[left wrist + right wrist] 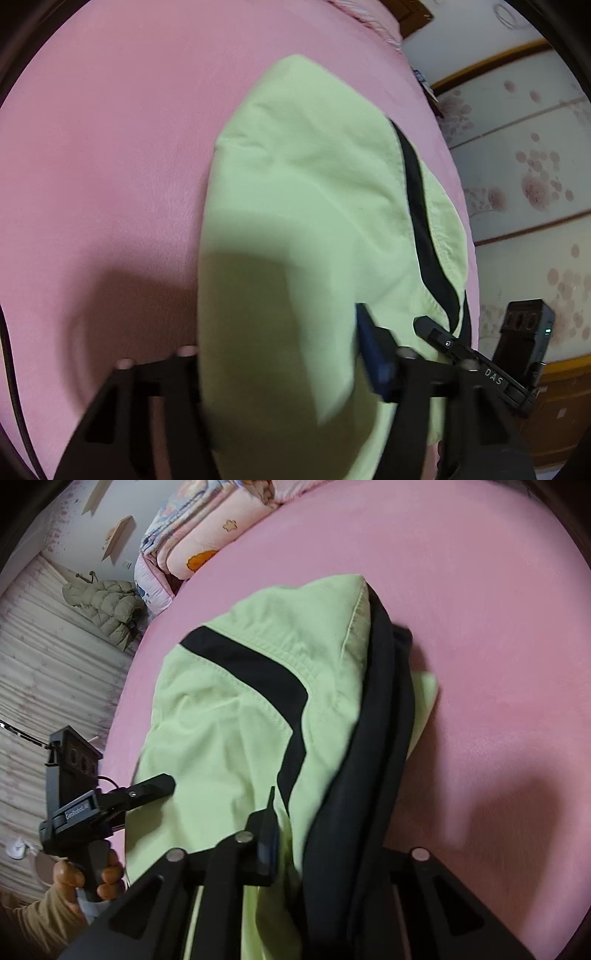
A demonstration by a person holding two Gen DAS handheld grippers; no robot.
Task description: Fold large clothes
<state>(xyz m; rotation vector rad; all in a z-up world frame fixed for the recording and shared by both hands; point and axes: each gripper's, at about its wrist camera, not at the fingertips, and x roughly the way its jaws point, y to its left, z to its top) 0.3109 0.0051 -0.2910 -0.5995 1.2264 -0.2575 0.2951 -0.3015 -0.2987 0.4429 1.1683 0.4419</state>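
Note:
A light green garment with black stripes lies folded on the pink bed; it also shows in the right wrist view with a black band along its right edge. My left gripper is shut on the near edge of the garment, cloth draped over its jaws. My right gripper is shut on the garment's near edge where green and black cloth bunch. The left gripper shows at the left of the right wrist view. The right gripper's finger shows at the lower right of the left wrist view.
The pink bed sheet spreads all around the garment. Folded quilts lie at the far end of the bed. A padded jacket hangs by the wall. Patterned wall panels stand right of the bed.

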